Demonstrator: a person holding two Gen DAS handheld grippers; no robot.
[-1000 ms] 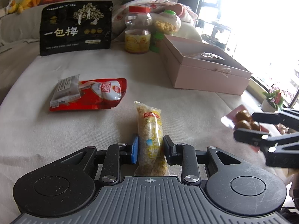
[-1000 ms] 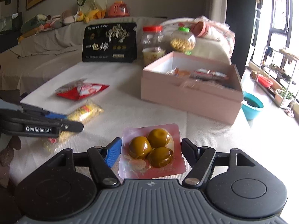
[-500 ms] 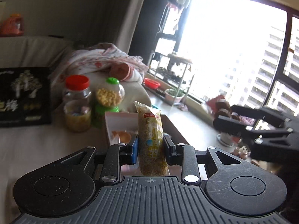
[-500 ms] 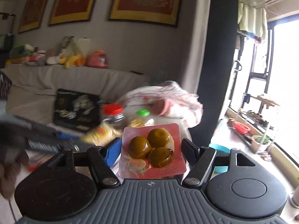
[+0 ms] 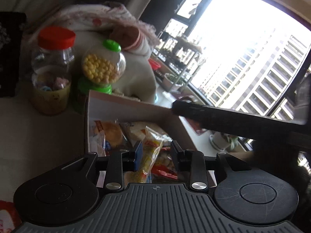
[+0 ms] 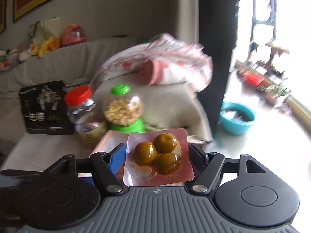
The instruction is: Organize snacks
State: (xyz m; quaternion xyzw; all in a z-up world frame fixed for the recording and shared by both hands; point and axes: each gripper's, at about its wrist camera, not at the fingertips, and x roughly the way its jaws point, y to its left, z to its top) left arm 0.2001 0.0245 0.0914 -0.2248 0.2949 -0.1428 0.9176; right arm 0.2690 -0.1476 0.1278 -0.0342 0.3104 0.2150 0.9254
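Observation:
In the left wrist view my left gripper point(image 5: 156, 152) hangs over the open pink box point(image 5: 126, 104). Its jaws are opening. The yellow snack packet point(image 5: 149, 155) sags between them, leaning on the blue left pad with a gap at the right finger. Under it lie several wrapped snacks, among them a bun packet point(image 5: 112, 134) and a red packet point(image 5: 165, 172). One dark finger point(image 5: 213, 116) of the right gripper crosses above the box's right side. In the right wrist view my right gripper point(image 6: 157, 153) is shut on a pink pack of three brown-green fruits point(image 6: 158, 157), above the box's corner point(image 6: 108, 139).
Behind the box stand a red-lidded jar point(image 6: 81, 104) and a green-lidded globe of yellow balls point(image 6: 122, 106). A black snack bag point(image 6: 44, 106) leans at the back left. A folded blanket point(image 6: 165, 64) lies behind, and a blue basin point(image 6: 237, 116) sits on the floor to the right.
Both grippers rose from the table and swung over to the pink box with their packets. The left jaws have widened and the yellow packet has slumped from upright to tilted.

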